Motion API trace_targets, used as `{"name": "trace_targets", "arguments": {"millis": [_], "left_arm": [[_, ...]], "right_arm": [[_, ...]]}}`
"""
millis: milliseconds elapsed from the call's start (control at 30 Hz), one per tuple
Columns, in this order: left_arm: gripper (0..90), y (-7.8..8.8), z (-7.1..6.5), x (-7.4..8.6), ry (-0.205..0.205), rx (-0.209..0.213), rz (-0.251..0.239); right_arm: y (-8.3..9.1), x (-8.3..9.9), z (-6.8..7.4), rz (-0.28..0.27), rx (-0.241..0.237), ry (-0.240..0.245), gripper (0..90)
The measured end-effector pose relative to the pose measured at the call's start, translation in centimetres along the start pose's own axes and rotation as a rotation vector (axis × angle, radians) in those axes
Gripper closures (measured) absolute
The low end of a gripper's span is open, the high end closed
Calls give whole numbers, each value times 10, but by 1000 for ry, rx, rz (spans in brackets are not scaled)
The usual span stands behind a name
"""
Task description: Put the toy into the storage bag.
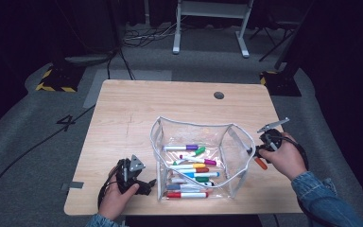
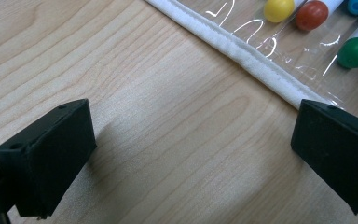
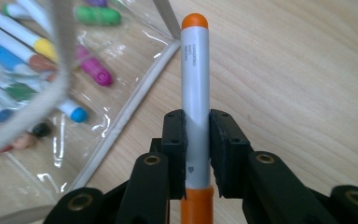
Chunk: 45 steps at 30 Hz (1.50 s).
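On the pale wooden table [image 1: 123, 109] stands a clear plastic pouch [image 1: 238, 142] with white edging, open at the top and set near the person's edge, a little right of the middle. Inside it lie many markers [image 1: 191, 172] with white barrels and caps of purple, green, yellow, red, blue and other colours, heaped roughly side by side.

Just right of the pouch, the right gripper [image 1: 257, 152] is held above the tabletop in the person's hand. Its jaws are clamped on the barrel of an orange marker [image 3: 194, 93]; in the right gripper view the marker runs straight out between the pads, its orange tip pointing away from the camera over bare wood beside the pouch's corner.

Left of the pouch, low by the near edge, the left gripper [image 1: 147, 184] rests with its jaws spread wide and nothing between them, one jaw just beside the pouch's white hem.
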<state>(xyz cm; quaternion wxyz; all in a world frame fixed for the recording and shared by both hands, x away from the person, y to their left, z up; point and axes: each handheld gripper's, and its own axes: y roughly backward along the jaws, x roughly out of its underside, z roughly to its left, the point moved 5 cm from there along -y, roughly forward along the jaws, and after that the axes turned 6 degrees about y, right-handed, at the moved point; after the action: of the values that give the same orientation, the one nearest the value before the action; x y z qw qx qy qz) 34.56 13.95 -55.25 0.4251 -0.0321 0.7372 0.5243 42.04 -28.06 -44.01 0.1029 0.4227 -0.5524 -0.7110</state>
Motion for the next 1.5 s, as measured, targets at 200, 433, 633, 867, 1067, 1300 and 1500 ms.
{"name": "trace_targets", "arguments": {"millis": [200,433,633,867,1067,1300,1500], "left_arm": [[0,1,1,1,-1,4,0],[0,1,1,1,-1,6,0],[0,0,1,0,-1,5,-4],[0,-1,1,-1,4,7,-1],[0,-2,3,-3,1,-2,-3],[0,-3,3,-4,5,2,-1],[0,-3,3,-4,5,2,-1]], "right_arm": [[31,-16,5,-23,-3,38,768],[66,-42,16,-63,-16,96,768],[92,-66,32,-97,-12,148,768],[106,-89,55,-109,-16,219,768],[103,-104,82,-105,-67,305,767],[87,-120,118,-72,-116,402,767],[64,-128,141,-30,-154,461,767]]}}
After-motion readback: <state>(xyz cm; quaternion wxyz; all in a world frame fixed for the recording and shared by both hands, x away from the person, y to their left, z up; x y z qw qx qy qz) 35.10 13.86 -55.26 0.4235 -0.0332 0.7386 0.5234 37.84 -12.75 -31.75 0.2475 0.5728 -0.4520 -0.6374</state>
